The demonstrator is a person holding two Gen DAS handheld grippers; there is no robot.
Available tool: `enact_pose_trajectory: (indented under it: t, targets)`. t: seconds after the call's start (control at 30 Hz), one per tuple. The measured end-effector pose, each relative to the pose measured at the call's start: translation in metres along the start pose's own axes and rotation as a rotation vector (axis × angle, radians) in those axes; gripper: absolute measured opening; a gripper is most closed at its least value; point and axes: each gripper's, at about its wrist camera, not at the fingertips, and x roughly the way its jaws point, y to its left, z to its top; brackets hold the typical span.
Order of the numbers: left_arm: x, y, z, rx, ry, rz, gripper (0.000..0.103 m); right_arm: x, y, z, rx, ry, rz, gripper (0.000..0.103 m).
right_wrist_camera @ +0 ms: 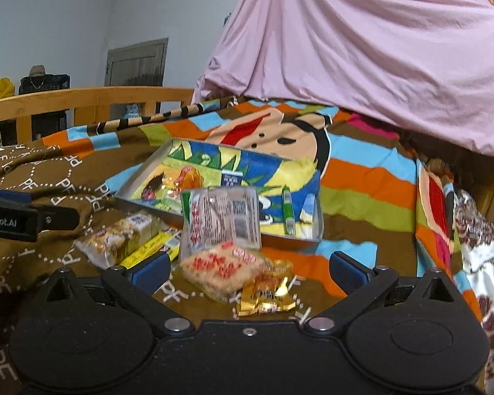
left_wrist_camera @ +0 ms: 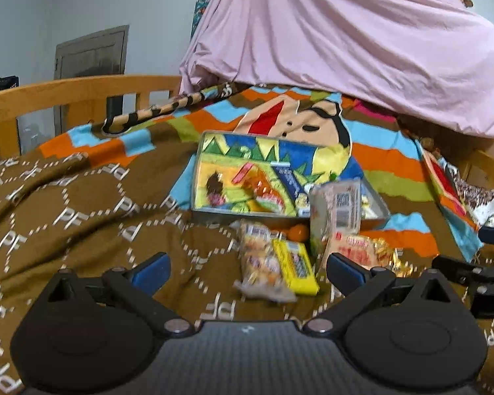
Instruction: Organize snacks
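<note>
A shallow tin box (left_wrist_camera: 214,212) (right_wrist_camera: 141,171) with a bright cartoon lining lies on the bed and holds a few small snacks. In front of it lie loose snacks: a clear pack of small cakes (left_wrist_camera: 258,260) (right_wrist_camera: 115,240), a yellow bar (left_wrist_camera: 296,268) (right_wrist_camera: 145,248), an upright silver pouch (left_wrist_camera: 337,210) (right_wrist_camera: 220,220), a rice cracker pack with red print (left_wrist_camera: 359,250) (right_wrist_camera: 224,271) and a gold wrapper (right_wrist_camera: 266,296). My left gripper (left_wrist_camera: 247,271) is open just short of the cakes. My right gripper (right_wrist_camera: 247,271) is open with the cracker pack between its fingers, untouched.
The bed carries a brown patterned blanket (left_wrist_camera: 66,197) and a striped cartoon blanket (right_wrist_camera: 362,177). A pink sheet (left_wrist_camera: 345,39) hangs over the far side. A wooden rail (left_wrist_camera: 66,92) runs along the left. The other gripper shows at the edge of each view (left_wrist_camera: 477,270) (right_wrist_camera: 23,220).
</note>
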Motion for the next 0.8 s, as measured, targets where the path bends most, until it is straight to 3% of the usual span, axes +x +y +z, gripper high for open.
enact_pose_trajectory:
  t: [0.4, 0.8]
  targets:
    - [-0.009, 0.011, -0.019, -0.001, 0.067, 0.068, 0.103, 0.0, 0.008, -0.016, -0.002, 0.079, 0.02, 0.102]
    - [-0.006, 0.009, -0.025, 0.011, 0.091, 0.077, 0.103, 0.009, 0.015, -0.026, -0.014, 0.137, 0.049, 0.102]
